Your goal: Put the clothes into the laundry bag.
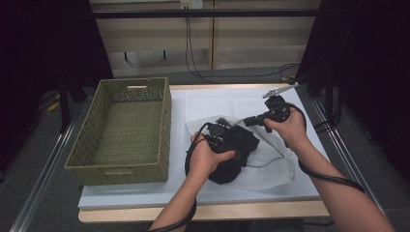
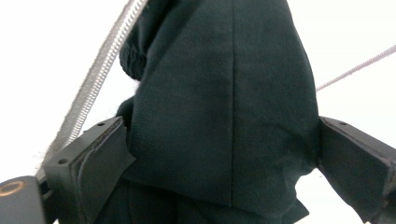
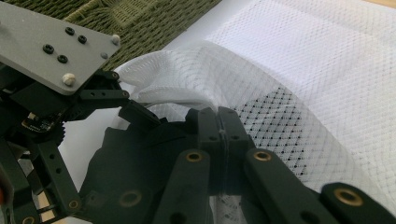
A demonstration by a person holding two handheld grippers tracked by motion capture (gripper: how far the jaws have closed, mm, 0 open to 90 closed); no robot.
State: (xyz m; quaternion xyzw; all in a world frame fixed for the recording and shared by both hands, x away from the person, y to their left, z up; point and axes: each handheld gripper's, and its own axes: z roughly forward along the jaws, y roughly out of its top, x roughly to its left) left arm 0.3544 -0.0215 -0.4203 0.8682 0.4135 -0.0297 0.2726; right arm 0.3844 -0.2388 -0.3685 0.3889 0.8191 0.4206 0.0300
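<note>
A black garment (image 1: 231, 170) lies half inside a white mesh bag (image 1: 273, 166) on the white mat. My left gripper (image 1: 231, 144) stands over the garment with its jaws wide; in the left gripper view the dark cloth (image 2: 224, 93) fills the gap between them, and the left gripper (image 2: 222, 140) does not pinch it. The bag's zipper (image 2: 93, 79) runs past on the left. My right gripper (image 1: 244, 122) is shut on the bag's mesh edge. In the right gripper view the right gripper (image 3: 218, 114) pinches white netting (image 3: 299, 60), holding it up beside the garment (image 3: 135, 158).
An empty green woven basket (image 1: 167, 121) stands at the left of the table, close to the bag; its weave (image 3: 140, 18) shows behind the left gripper's grey plate (image 3: 51, 46). A white mat (image 1: 145, 193) covers the tabletop. Cables hang at the back wall.
</note>
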